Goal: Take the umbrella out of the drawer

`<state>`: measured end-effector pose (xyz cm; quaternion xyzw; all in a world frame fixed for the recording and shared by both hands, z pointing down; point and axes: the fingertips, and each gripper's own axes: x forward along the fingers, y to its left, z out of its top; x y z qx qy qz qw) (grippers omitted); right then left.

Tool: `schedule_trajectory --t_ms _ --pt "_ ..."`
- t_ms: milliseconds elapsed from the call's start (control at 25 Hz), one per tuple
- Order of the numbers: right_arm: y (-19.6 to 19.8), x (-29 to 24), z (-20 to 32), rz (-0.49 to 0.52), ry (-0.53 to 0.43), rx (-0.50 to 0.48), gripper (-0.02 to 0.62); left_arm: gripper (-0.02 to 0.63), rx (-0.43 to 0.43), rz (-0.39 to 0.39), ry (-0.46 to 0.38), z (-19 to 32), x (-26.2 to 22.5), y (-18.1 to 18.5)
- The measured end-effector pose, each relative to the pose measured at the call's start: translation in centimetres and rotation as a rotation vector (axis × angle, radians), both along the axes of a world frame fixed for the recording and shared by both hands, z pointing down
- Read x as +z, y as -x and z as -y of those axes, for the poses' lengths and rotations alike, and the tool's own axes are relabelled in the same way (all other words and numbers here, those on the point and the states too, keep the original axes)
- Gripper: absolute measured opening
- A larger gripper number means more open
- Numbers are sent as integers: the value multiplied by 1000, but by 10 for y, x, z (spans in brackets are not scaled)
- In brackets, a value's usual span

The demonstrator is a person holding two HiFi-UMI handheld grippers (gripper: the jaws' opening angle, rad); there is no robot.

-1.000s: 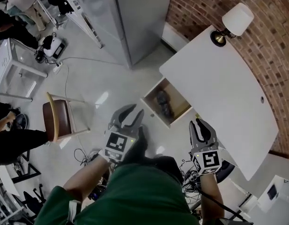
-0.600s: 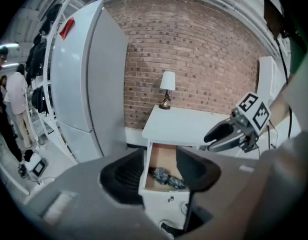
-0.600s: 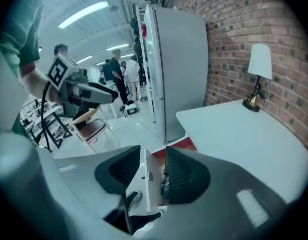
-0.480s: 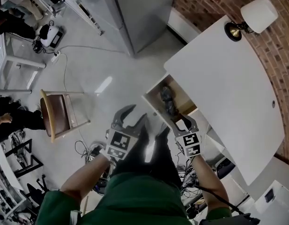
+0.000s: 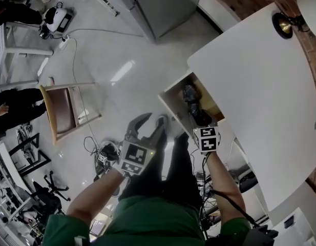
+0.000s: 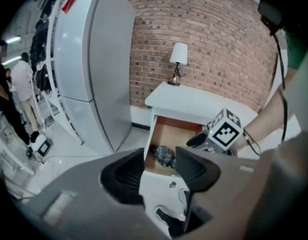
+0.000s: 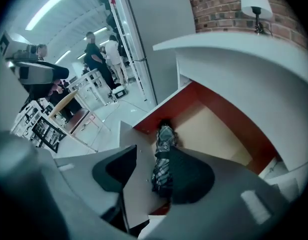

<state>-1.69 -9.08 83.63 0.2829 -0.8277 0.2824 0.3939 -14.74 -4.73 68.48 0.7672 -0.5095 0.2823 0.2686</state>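
The white desk's drawer [image 5: 174, 102] stands pulled out, and a folded dark plaid umbrella [image 5: 190, 98] lies inside along its length. My right gripper [image 5: 201, 120] hovers over the drawer's near end, open. Its jaws have just been opening, and in the right gripper view the umbrella [image 7: 163, 156] shows between them, untouched by the pads. My left gripper [image 5: 148, 124] hangs open over the floor to the left of the drawer, its jaws also just opened wide, with nothing between them. The left gripper view shows the drawer [image 6: 169, 134], the umbrella [image 6: 163, 155] and the right gripper [image 6: 199, 140] beyond my left gripper [image 6: 158, 176].
The white desk top [image 5: 260, 91] runs to the right along a brick wall, with a lamp [image 5: 293, 19] at its far end. A tall grey cabinet [image 5: 163, 4] stands behind. A wooden chair [image 5: 60, 109] and floor cables [image 5: 104, 152] are on the left.
Both grippers have dropped toward the drawer. The right one went from beside the desk's edge to over the drawer's near end, and its jaws stand wider. The left jaws have spread too.
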Motion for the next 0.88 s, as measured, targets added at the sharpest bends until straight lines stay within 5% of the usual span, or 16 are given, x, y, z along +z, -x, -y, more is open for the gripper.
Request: schedule_trajectory --t_ms 480,880 --pt "17 127 18 -149 144 3 258 198 -8 -16 100 -13 63 0" --pt "24 174 20 -255 190 32 282 187 -59 -9 143 -32 77 27"
